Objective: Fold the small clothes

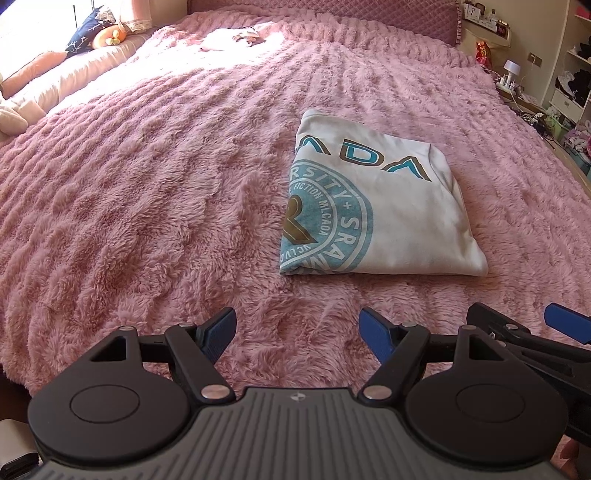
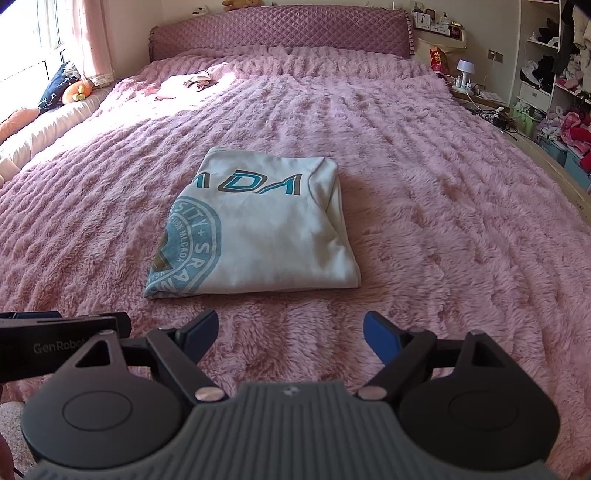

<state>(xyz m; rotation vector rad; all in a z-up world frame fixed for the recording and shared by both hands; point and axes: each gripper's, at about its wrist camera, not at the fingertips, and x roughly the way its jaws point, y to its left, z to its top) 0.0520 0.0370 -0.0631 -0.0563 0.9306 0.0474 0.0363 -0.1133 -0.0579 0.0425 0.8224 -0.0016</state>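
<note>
Left wrist view first: my left gripper (image 1: 297, 334) hangs low over the fuzzy pink blanket (image 1: 147, 206) with its blue pads spread wide and nothing between them, and my right gripper (image 2: 290, 332) sits just beside it, equally spread and empty. Just beyond both lies the white printed shirt (image 2: 258, 229), folded into a compact rectangle, touching neither tool. I'd judge this fold finished, so next I reach far up the bed for that pale garment (image 2: 184, 85) near the headboard (image 2: 280, 33).

Bright window (image 2: 26, 40) daylight, glare upper left, edges perhaps fisheye-warped.
</note>
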